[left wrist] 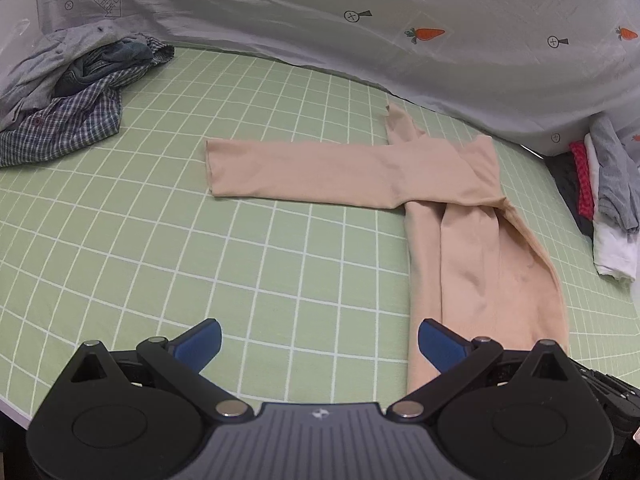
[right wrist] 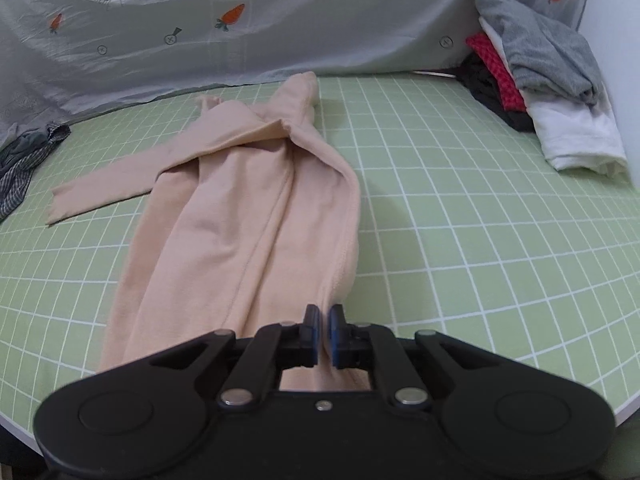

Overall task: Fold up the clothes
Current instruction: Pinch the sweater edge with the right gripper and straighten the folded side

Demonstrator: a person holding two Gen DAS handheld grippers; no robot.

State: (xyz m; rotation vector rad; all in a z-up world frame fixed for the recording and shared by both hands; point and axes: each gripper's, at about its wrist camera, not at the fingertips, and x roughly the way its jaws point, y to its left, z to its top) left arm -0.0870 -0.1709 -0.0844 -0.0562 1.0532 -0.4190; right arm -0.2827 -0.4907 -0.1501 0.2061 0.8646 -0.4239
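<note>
The right hand-held gripper (right wrist: 324, 320) has its jaws drawn nearly together, pinching a fold of the beige long-sleeved top (right wrist: 240, 220) at the garment's near end; the cloth rises in a ridge between the blue pads (right wrist: 335, 332). No earlier picture is there to compare with.

The left hand-held gripper (left wrist: 320, 344) stands wide open and holds nothing. Its blue fingertips (left wrist: 204, 340) hang over the bare green sheet, and the right-hand one sits just at the edge of the beige top (left wrist: 460, 240), though whether it touches the fabric cannot be told.

The top lies on a green sheet with a white grid (left wrist: 160, 240), its body folded lengthwise into a narrow strip that runs away from the grippers. One sleeve (left wrist: 300, 176) stretches flat across to the left, at a right angle to the body.

To the far left is a heap of clothes (left wrist: 60, 100), with a blue-and-white checked shirt on the outside and grey and dark pieces on top. To the far right is another pile (right wrist: 540, 88): grey, white, red and black garments.

Behind everything hangs a pale grey cloth (left wrist: 320, 20) printed with orange carrots and small crossed circles. An arrow on it carries mirrored lettering that seems to read "LOOK HERE" (left wrist: 105, 3); other printed words are too faint to read.
</note>
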